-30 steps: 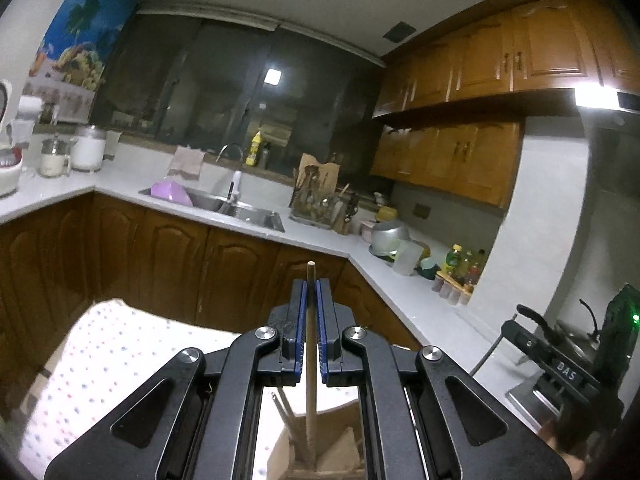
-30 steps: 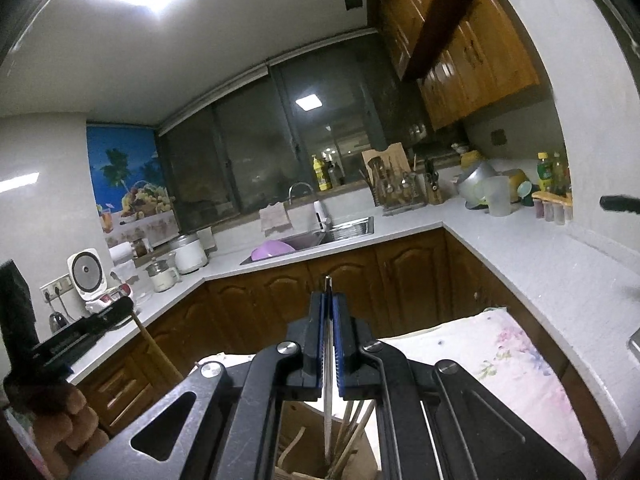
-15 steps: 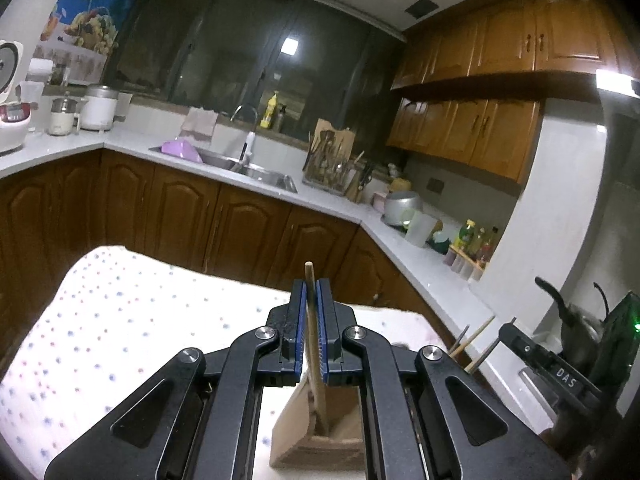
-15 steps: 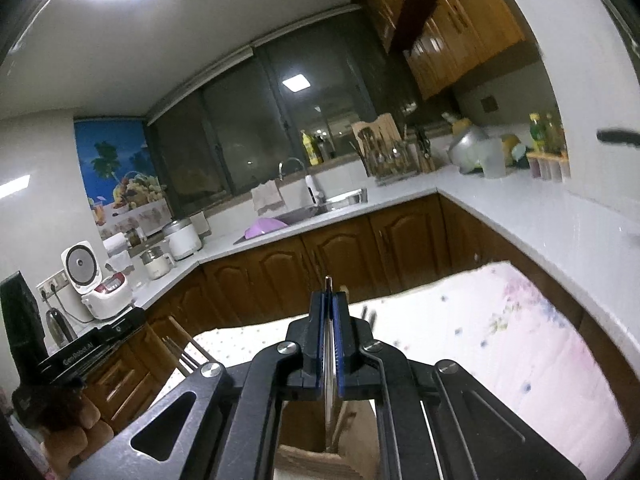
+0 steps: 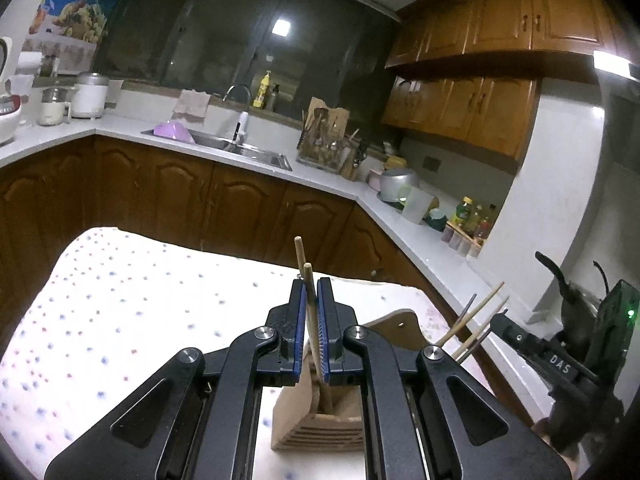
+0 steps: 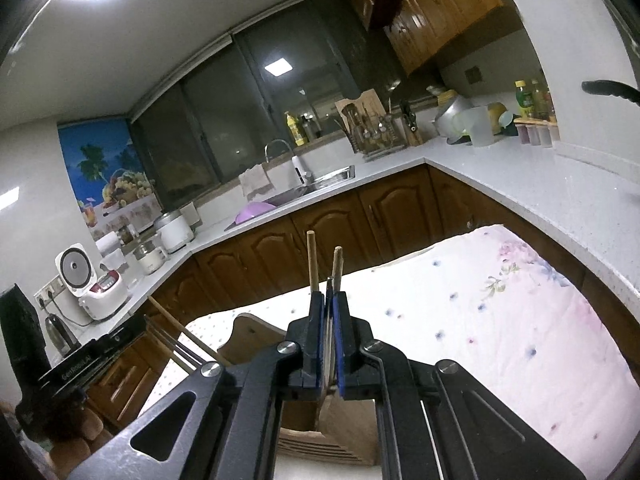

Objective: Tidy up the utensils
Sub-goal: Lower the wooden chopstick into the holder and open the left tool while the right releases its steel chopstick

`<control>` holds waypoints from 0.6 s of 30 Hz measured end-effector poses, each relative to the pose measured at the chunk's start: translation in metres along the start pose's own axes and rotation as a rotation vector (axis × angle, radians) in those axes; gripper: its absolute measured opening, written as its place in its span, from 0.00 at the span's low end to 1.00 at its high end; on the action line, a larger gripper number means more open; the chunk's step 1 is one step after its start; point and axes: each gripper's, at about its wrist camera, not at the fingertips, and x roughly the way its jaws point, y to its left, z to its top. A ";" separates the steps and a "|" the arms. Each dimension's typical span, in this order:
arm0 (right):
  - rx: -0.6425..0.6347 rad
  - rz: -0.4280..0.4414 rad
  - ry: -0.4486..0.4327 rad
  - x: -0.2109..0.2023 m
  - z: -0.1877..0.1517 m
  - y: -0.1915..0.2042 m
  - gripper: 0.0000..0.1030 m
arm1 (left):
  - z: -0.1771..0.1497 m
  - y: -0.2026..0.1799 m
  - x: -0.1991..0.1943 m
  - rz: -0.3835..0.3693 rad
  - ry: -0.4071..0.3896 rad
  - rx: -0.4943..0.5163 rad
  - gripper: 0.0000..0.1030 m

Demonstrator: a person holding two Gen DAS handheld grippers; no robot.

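Holder wooden, on dotted cloth, 6 o'clock under both tools | left gripper pinches wooden chopstick, tip inside holder | right gripper clamps thin metal utensil above holder | progress: judged late, two sticks seated; both held pieces unreleased.

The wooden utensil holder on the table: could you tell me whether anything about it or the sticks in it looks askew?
Nothing is spilled or damaged. The wooden holder stands upright on the dotted tablecloth; the chopstick between the left gripper pads leans slightly.
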 end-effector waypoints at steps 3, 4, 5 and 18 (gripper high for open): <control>0.007 0.004 0.003 0.001 0.000 0.000 0.04 | 0.001 -0.001 0.000 0.001 0.005 0.006 0.05; 0.008 0.004 0.004 0.001 -0.002 -0.001 0.04 | 0.002 0.000 0.001 0.001 0.006 0.007 0.05; 0.007 0.004 0.005 0.002 -0.003 -0.001 0.04 | 0.002 0.000 0.001 0.001 0.006 0.006 0.05; 0.006 0.005 0.014 0.005 -0.005 -0.007 0.04 | 0.002 -0.001 0.002 0.004 0.014 0.005 0.05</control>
